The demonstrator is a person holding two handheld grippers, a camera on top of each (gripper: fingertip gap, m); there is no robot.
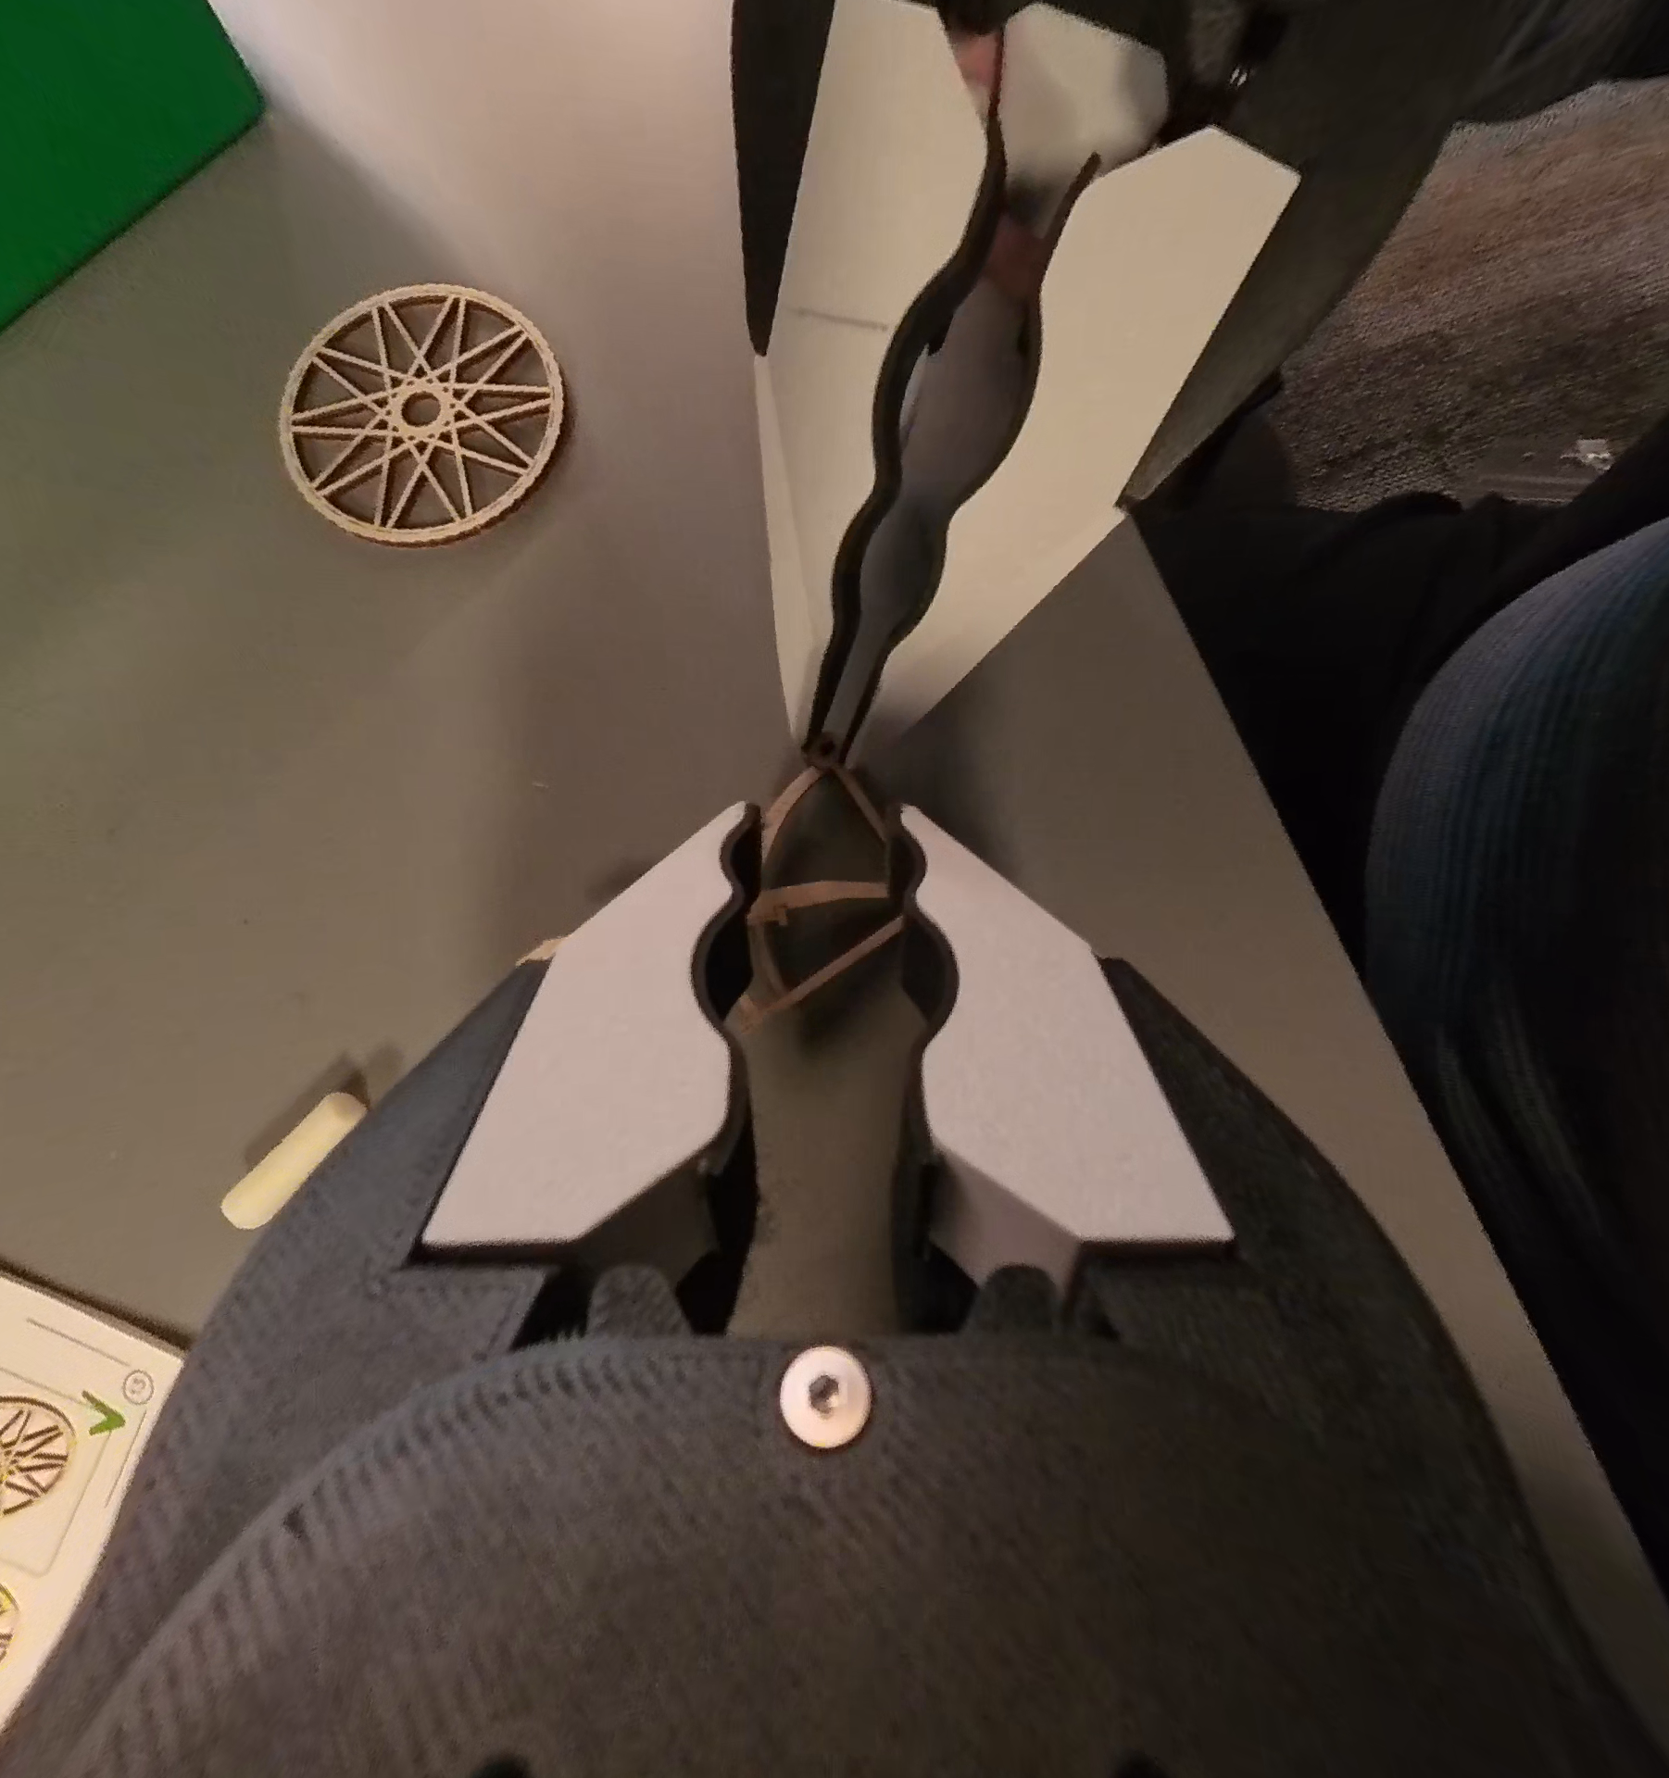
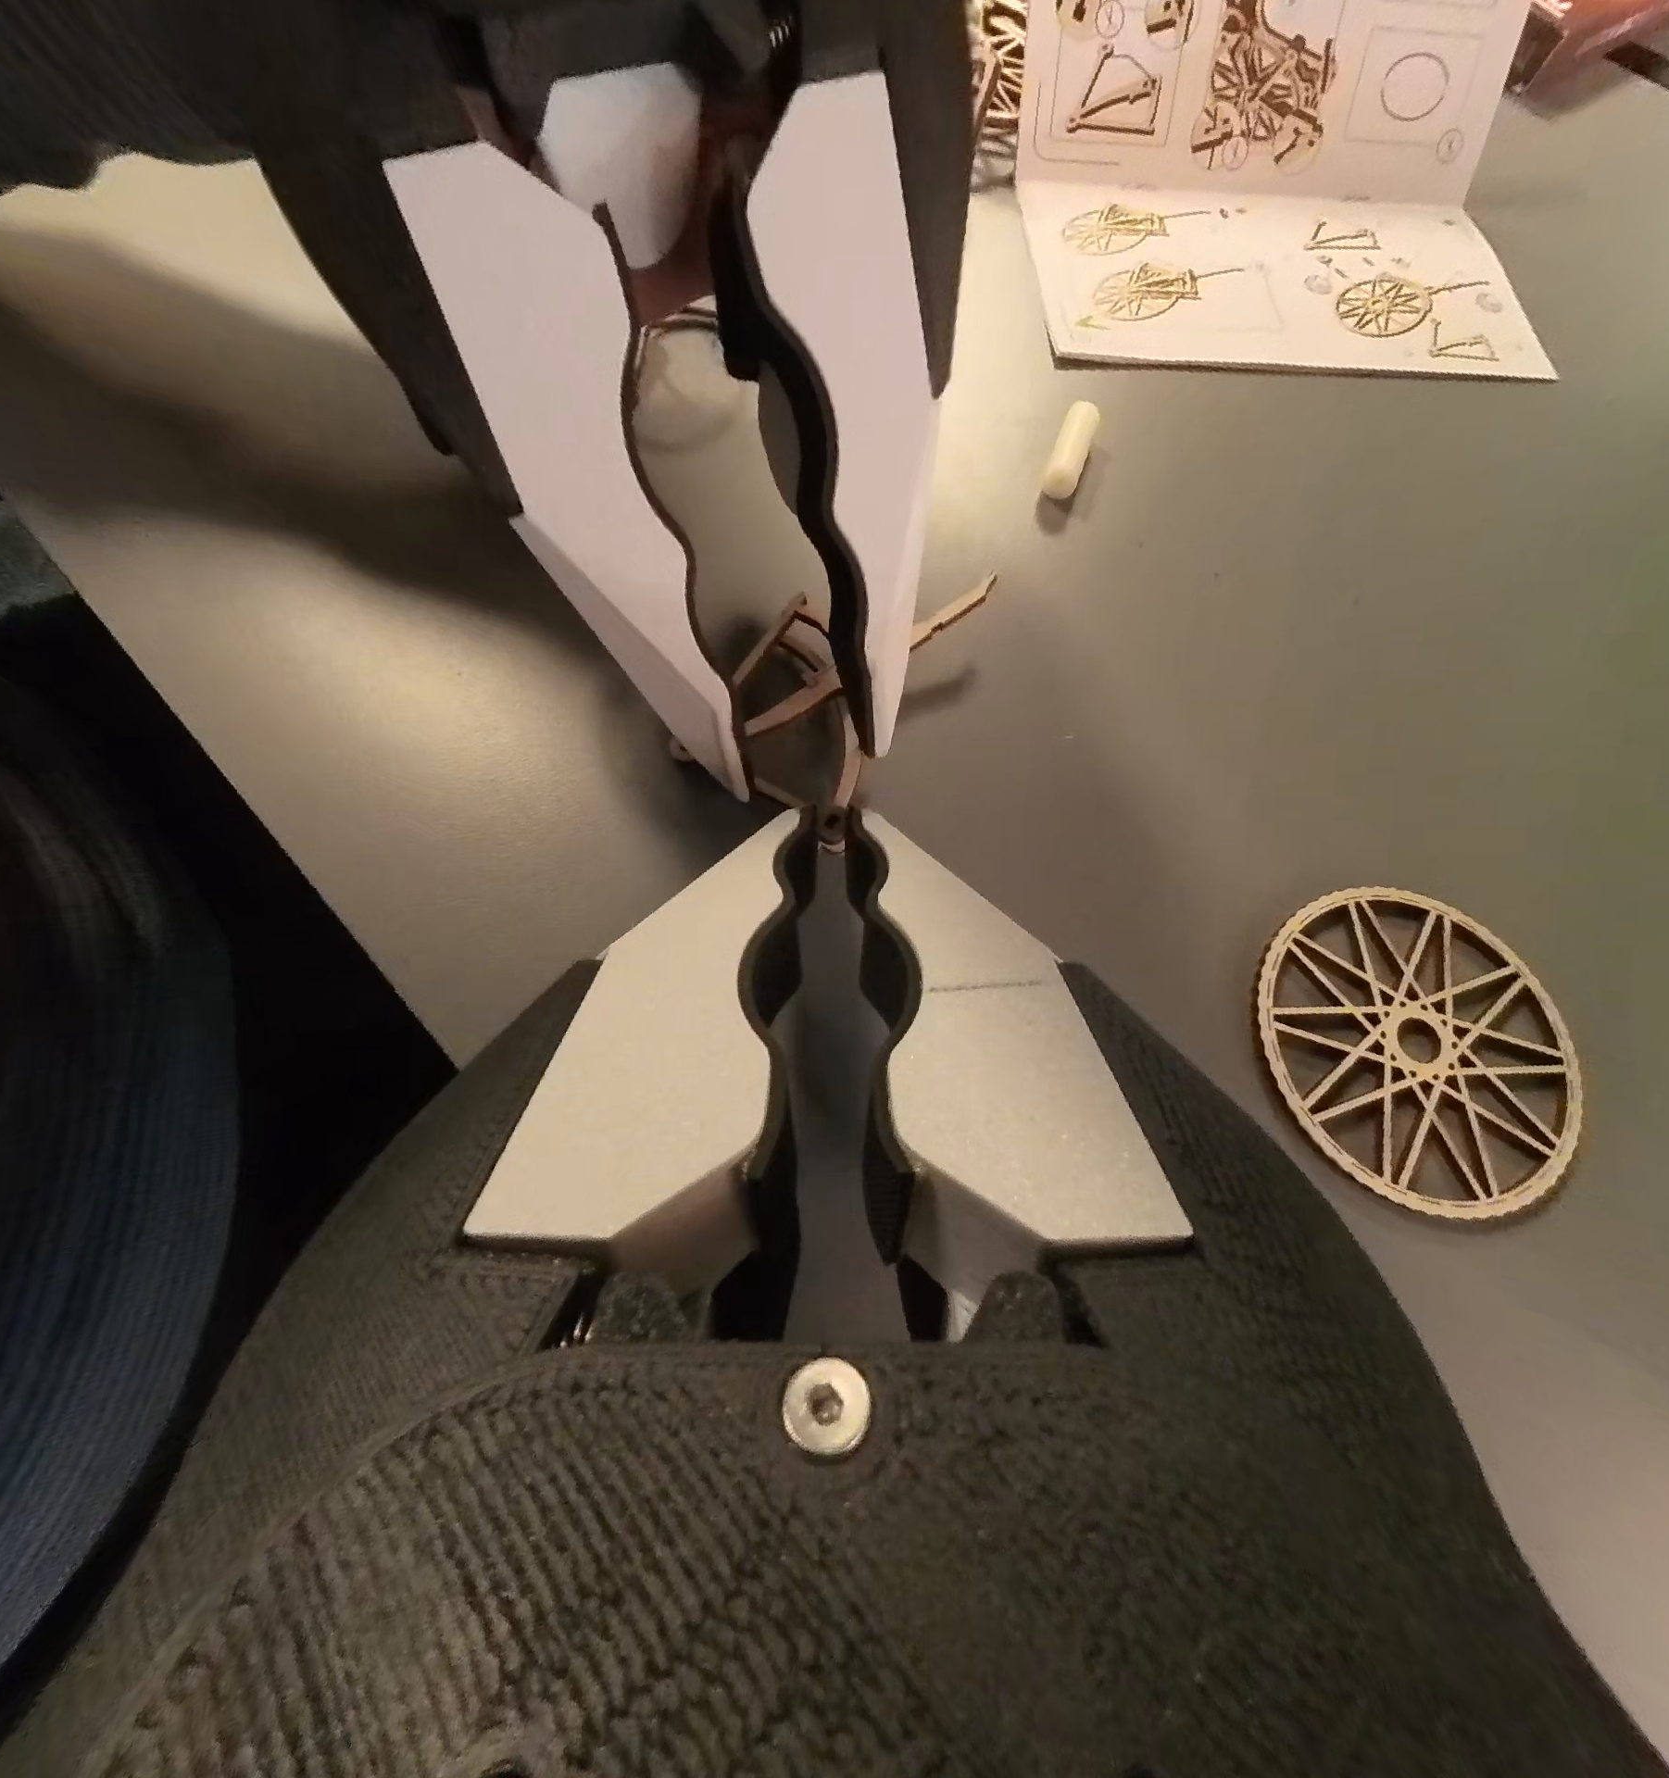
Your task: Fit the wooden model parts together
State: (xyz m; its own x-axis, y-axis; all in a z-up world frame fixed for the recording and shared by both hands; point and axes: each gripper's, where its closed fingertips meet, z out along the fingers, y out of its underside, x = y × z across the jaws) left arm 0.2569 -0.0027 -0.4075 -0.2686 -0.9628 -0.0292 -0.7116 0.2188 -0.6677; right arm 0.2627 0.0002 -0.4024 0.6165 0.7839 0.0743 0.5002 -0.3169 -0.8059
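Note:
My left gripper [image 1: 823, 818] is shut on a thin wooden frame [image 1: 811, 897] of curved and crossed strips, held between its white fingers just above the grey table [image 1: 234, 770]. My right gripper [image 2: 831, 818] is shut on a small dark part with a hole [image 2: 831, 823]. The two grippers meet tip to tip. The small part [image 1: 823, 746] touches the frame's pointed end. In the right wrist view the frame [image 2: 771, 645] shows between the left gripper's [image 2: 805, 770] fingers. A spoked wooden wheel [image 1: 422, 416] lies flat on the table, apart from both grippers, and also shows in the right wrist view [image 2: 1413, 1054].
A short white peg [image 1: 292, 1159] lies on the table, also seen in the right wrist view [image 2: 1071, 447]. An instruction sheet [image 2: 1293, 260] with loose wooden parts behind it lies at the back. A green object [image 1: 70, 144] sits far left. The table edge [image 1: 1244, 770] and a person's leg [image 1: 1533, 962] are close by. Less than 4 cm separates the two grippers' tips. The spoked wooden wheel [image 1: 422, 416] is about 12 cm from both grippers' fingertips. My right wrist view [image 2: 1405, 1039] looks at it from another angle.

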